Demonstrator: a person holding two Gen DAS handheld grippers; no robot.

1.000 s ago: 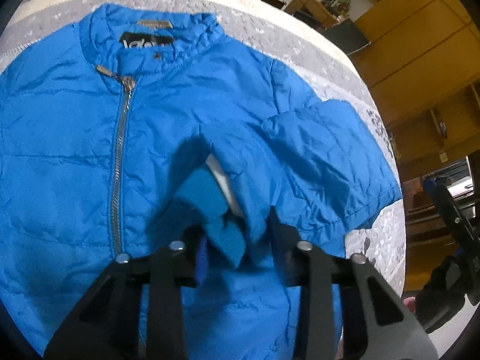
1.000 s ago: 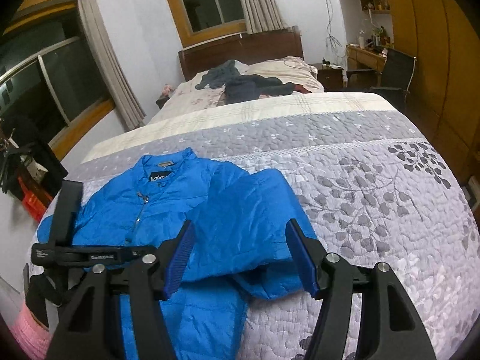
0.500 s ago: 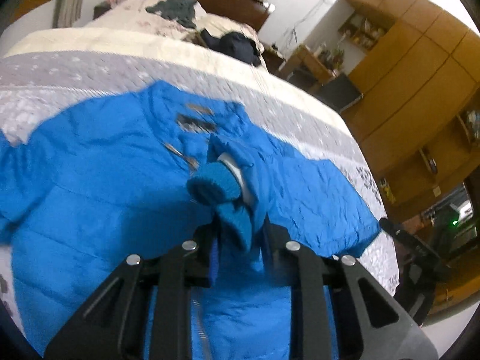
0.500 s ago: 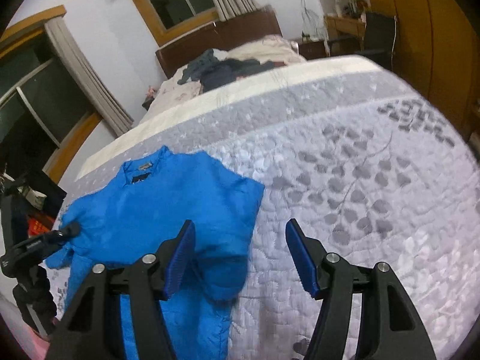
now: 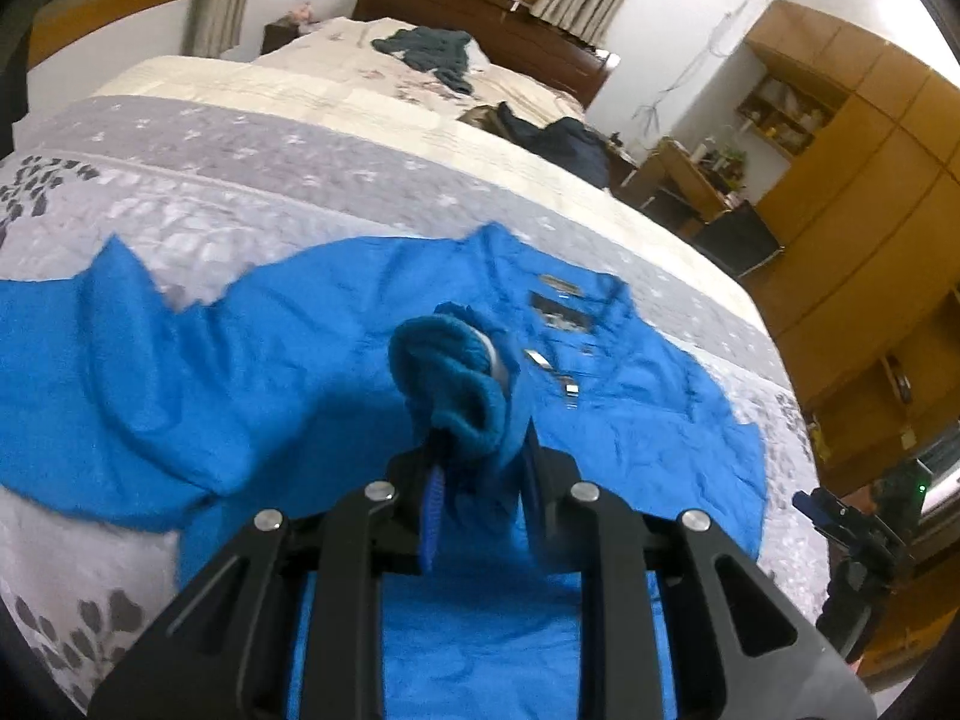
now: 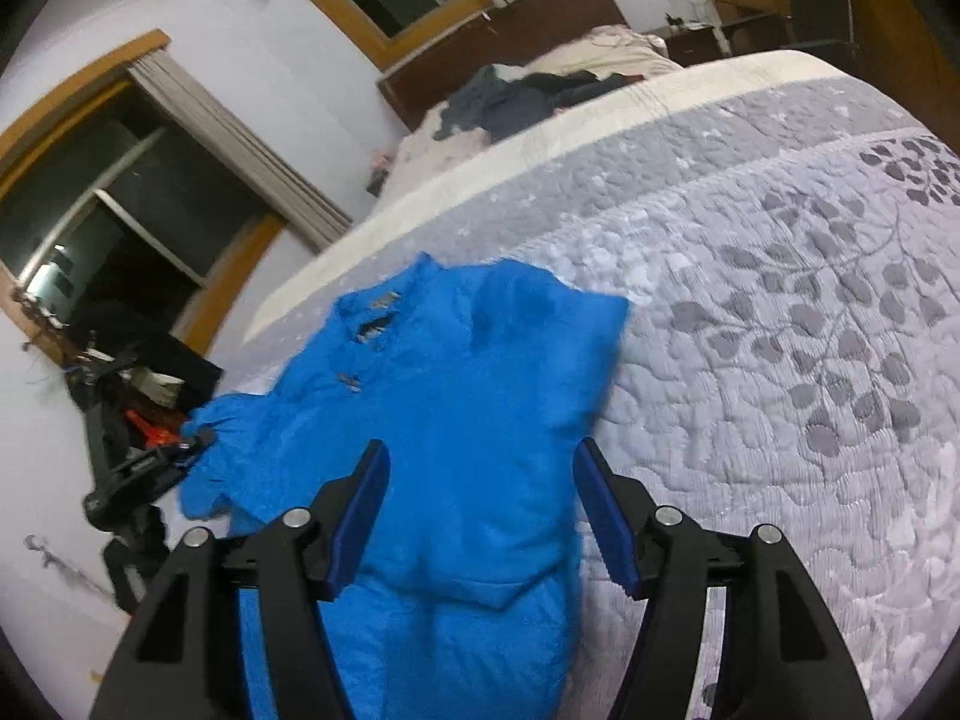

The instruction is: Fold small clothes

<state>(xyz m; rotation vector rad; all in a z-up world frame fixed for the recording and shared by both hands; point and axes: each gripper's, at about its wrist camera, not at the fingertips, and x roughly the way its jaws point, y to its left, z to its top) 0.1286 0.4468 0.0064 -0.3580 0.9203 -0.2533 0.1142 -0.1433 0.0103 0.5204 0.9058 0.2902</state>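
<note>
Nearest in the left wrist view, the left gripper (image 5: 474, 468) has its jaws pinched on the knitted cuff (image 5: 447, 384) of a sleeve, the ribbed blue bunch bulging up between the two black fingers, lifted above the garment below. Underneath lies the blue jacket (image 5: 288, 348), spread front-up on the grey quilted bedspread (image 5: 180, 192) near the bed's foot edge, its collar label (image 5: 558, 309) and a metal zip pull (image 5: 540, 360) showing just past the cuff. The other sleeve (image 5: 78, 348) trails out towards the left side of the bed. At the far right edge of this view the right gripper (image 5: 840, 516) peeks in, off the bed's corner.

Over to the right wrist view: the right gripper (image 6: 480, 516) is spread wide, blue pads apart, nothing between them, hovering over the jacket's lower half (image 6: 456, 480). The jacket's right side is folded in, leaving a straight edge along the quilt's leaf pattern (image 6: 840, 372). Left gripper (image 6: 144, 474) shows at the bed's left edge, clamped on the cuff there.

Further back, a cream band of bedding (image 6: 600, 126), then a heap of dark clothes (image 6: 510, 102) at the pillows against the brown headboard (image 6: 528, 24), with curtained windows (image 6: 120, 204) beyond
</note>
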